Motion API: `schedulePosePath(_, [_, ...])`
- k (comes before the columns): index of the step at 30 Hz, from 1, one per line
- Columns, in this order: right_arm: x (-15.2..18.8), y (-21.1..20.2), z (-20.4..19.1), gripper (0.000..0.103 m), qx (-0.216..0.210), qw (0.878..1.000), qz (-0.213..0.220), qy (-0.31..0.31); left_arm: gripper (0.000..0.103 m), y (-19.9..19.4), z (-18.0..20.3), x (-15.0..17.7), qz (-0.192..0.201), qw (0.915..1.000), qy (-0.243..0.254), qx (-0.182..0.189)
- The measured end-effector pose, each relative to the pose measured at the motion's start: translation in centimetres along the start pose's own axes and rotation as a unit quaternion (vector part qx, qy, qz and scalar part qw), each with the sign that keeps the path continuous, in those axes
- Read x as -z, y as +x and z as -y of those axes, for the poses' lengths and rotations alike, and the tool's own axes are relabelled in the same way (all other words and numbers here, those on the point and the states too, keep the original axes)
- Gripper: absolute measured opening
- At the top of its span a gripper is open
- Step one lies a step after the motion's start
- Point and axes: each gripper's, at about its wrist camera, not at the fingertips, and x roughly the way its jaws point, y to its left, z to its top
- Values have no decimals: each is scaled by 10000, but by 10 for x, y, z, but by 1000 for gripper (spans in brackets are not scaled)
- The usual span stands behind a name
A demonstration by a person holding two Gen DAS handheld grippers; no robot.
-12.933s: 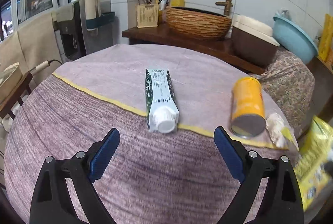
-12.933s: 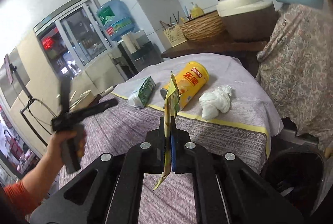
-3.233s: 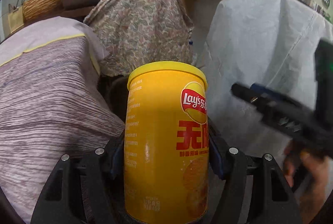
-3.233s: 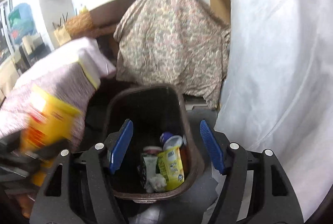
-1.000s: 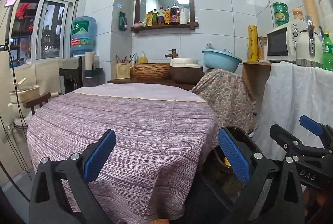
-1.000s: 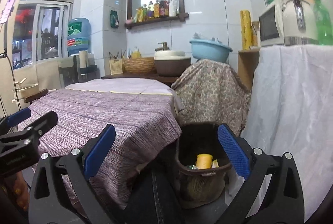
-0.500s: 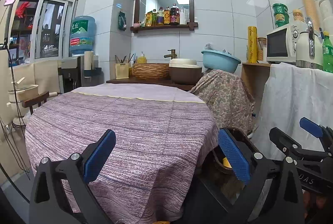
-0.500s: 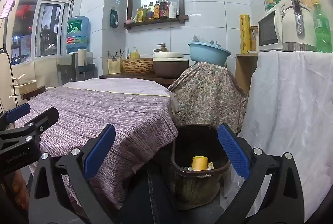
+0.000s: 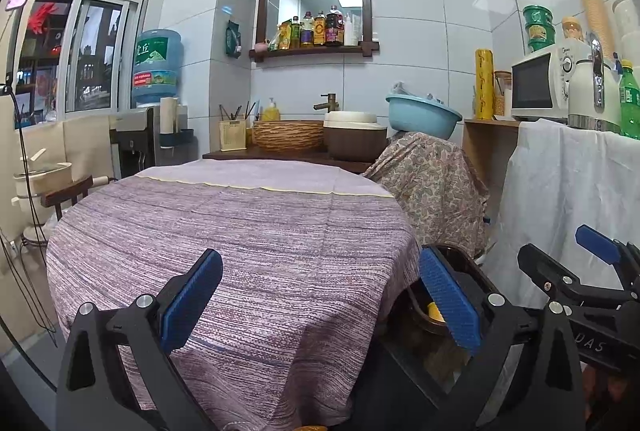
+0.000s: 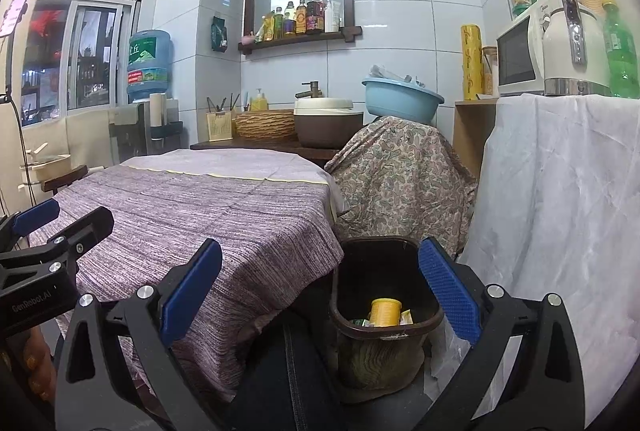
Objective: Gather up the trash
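A dark brown trash bin (image 10: 428, 321) stands on the floor beside the round table (image 10: 208, 207). Inside it the yellow chip can (image 10: 385, 311) stands among wrappers and a carton. In the left wrist view the bin (image 9: 464, 273) is half hidden behind a blue pad, with a sliver of the yellow can (image 9: 434, 311) showing. My left gripper (image 9: 320, 295) is open and holds nothing, held back from the table's near edge. My right gripper (image 10: 320, 291) is open too, above and in front of the bin. The purple cloth on the table (image 9: 240, 231) carries no objects.
A paisley-covered stand (image 10: 404, 179) with a blue basin (image 10: 402, 99) sits behind the bin. A white-draped counter (image 10: 560, 191) with a microwave and kettle is at right. A leg in dark trousers (image 10: 292, 371) shows at the bottom. Sink counter and water dispenser (image 9: 154, 103) stand behind the table.
Earlier the left gripper held the yellow can over the bin; it now lies in the bin. In the last second both grippers barely shifted, both staying open.
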Motion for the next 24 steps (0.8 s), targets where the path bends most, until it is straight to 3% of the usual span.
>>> schedulePosePath(24, [1, 7, 1, 97, 46, 9999, -100, 33, 98, 2, -3, 2, -54, 10000, 2, 21])
